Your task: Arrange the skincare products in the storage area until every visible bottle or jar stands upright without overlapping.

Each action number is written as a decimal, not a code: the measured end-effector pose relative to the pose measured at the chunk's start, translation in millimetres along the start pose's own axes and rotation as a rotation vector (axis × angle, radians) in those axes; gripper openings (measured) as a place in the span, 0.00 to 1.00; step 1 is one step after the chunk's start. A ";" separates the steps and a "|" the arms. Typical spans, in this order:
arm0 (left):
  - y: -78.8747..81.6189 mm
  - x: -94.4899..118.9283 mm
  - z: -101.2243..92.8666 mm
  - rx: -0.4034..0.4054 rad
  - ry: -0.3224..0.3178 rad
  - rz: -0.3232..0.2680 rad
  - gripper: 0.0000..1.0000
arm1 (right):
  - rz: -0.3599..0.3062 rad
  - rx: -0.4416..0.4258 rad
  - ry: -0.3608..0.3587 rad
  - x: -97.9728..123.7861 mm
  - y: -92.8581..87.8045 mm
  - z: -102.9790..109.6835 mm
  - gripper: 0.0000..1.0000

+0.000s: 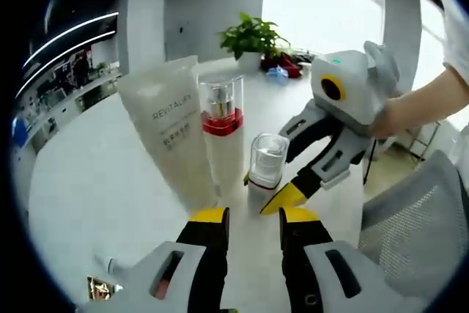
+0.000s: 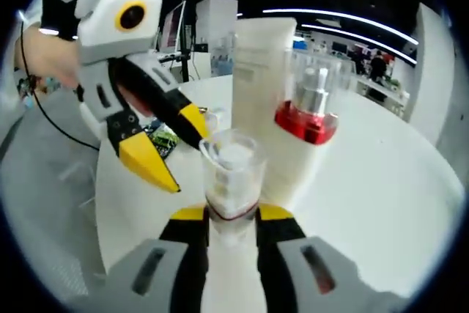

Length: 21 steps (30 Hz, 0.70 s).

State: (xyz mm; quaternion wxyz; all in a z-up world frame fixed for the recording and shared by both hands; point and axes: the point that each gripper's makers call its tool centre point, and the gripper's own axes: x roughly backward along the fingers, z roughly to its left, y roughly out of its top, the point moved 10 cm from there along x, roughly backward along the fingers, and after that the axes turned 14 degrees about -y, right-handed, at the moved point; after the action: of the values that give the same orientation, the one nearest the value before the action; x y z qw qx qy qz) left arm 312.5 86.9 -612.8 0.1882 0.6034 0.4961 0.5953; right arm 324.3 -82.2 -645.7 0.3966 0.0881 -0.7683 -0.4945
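Right gripper (image 2: pixel 231 214) reached in low and level, yellow-tipped fingers (image 2: pixel 275 212) clamped on small clear-capped bottle (image 2: pixel 233 174), upright on white round counter (image 1: pixel 88 174). Left gripper (image 1: pixel 253 218) hovered just short of that bottle, fingers narrowly parted, holding nothing. Stood just behind: tall white pump bottle (image 1: pixel 222 133) with red collar and clear cap, beside matte, flat white tube (image 1: pixel 167 119).

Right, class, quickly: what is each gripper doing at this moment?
Left gripper: open, fingers apart, holding nothing.
Right gripper: closed on the small clear-capped bottle, fingers on either side of it.
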 end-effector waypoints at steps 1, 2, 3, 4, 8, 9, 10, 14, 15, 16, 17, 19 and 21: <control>-1.4 1.4 -0.1 0.006 0.004 0.000 0.24 | 0.000 -0.002 0.000 -0.2 0.0 -0.3 0.24; -3.7 3.5 -0.4 0.014 0.009 -0.001 0.23 | 0.001 -0.004 -0.002 -0.8 0.1 -1.0 0.24; -5.2 4.8 -0.6 0.018 0.013 -0.001 0.24 | 0.001 -0.005 -0.003 -1.0 0.1 -1.3 0.24; -7.5 6.8 -0.7 0.025 0.021 0.000 0.23 | 0.001 -0.008 -0.004 -1.5 0.2 -1.8 0.24; -13.3 12.0 -0.4 0.044 0.040 0.004 0.23 | 0.002 -0.009 -0.002 -3.4 -0.4 -3.4 0.24; -14.2 13.0 -0.1 0.048 0.043 0.003 0.23 | 0.003 -0.009 -0.002 -3.5 -0.4 -3.5 0.24; -14.8 13.9 0.2 0.050 0.046 0.003 0.23 | 0.004 -0.009 -0.002 -3.6 -0.3 -3.7 0.24; -15.9 16.3 1.4 0.060 0.056 -0.001 0.23 | 0.009 0.000 -0.004 -4.4 -0.5 -4.5 0.24; -16.0 16.4 1.9 0.061 0.057 -0.002 0.23 | 0.010 0.001 -0.003 -4.7 -0.6 -4.6 0.24; -16.0 16.4 2.1 0.061 0.057 -0.002 0.23 | 0.010 0.001 -0.004 -4.5 -0.2 -4.4 0.24; -15.7 16.3 2.2 0.061 0.057 -0.003 0.23 | 0.011 0.001 -0.005 -4.4 -0.2 -4.2 0.24; -15.2 15.5 2.2 0.060 0.057 -0.003 0.23 | 0.009 0.002 -0.006 -4.5 -0.5 -4.2 0.24; -15.3 15.3 2.4 0.060 0.055 -0.005 0.23 | 0.012 0.005 -0.006 -4.4 -0.8 -3.9 0.26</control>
State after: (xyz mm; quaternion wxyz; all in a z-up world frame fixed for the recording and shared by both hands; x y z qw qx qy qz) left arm 305.9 107.0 -617.7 0.1576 0.5911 0.5202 0.5959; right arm 329.7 -83.0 -647.9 0.3972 0.0832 -0.7713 -0.4904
